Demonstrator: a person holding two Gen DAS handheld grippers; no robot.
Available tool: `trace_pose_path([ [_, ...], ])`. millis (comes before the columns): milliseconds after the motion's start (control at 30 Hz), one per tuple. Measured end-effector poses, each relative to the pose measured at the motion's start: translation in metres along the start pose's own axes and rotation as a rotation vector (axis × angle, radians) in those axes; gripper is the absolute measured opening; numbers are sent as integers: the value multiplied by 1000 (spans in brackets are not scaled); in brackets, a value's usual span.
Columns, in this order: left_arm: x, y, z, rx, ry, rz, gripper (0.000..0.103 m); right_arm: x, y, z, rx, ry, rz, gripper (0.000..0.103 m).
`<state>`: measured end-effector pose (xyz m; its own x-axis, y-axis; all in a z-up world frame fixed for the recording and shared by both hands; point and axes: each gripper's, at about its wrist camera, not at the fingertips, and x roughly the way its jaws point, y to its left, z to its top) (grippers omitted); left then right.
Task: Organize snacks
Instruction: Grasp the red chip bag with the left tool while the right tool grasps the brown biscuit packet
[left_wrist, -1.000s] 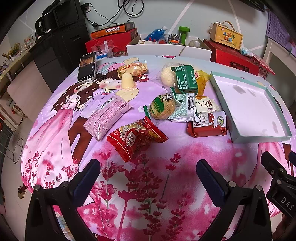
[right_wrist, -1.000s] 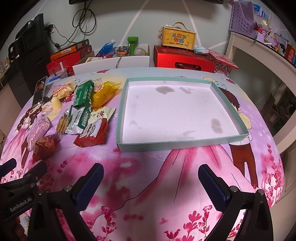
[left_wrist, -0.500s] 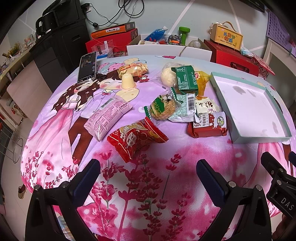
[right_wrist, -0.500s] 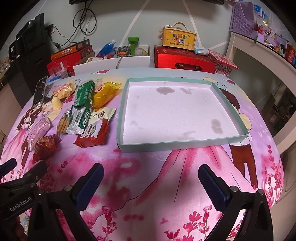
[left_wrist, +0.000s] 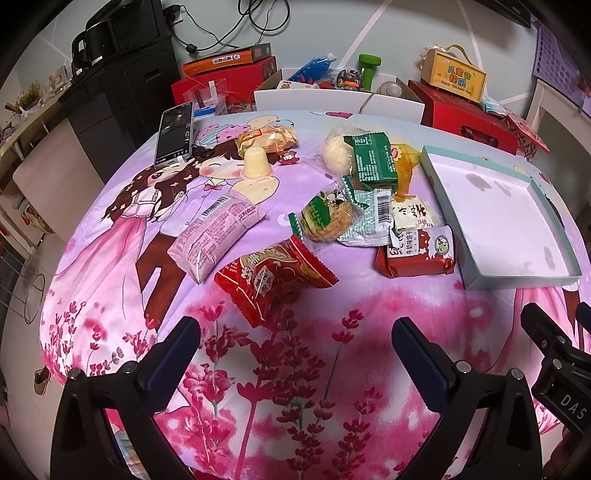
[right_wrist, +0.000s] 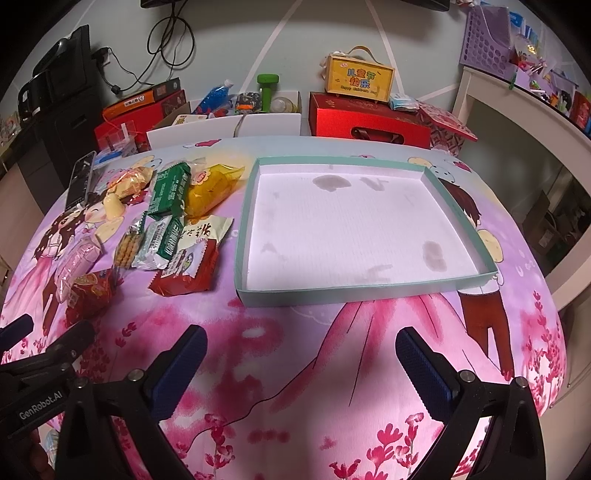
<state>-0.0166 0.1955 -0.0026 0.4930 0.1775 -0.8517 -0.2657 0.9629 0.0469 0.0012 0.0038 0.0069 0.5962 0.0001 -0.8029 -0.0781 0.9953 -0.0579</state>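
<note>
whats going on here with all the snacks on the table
A person holds a two-finger gripper in each hand over a table covered with a pink cartoon cloth. Both the left gripper and the right gripper are open and hold nothing. Snack packets, among them a red packet and a pink packet, lie loose to the left of a shallow green-rimmed tray. Nothing is in the tray yet, so the sorting has not started.
</note>
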Motion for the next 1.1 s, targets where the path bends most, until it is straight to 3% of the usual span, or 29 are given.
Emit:
trace_pose_path([
  [167,0,7,4,-12,-2,-4,103,0,3,7,-9,-5,4,103],
  [500,-11,57,35,-130,-60,23,103,-5,24,41,-38,-72,62,103],
  [833,28,66,30,-147,15,32,103,28,64,41,-110,-31,144,103],
  [1033,52,58,31,-141,52,13,103,48,72,36,-115,-5,198,95],
  [1100,59,54,32,-143,63,9,103,53,74,36,-117,-5,208,88],
])
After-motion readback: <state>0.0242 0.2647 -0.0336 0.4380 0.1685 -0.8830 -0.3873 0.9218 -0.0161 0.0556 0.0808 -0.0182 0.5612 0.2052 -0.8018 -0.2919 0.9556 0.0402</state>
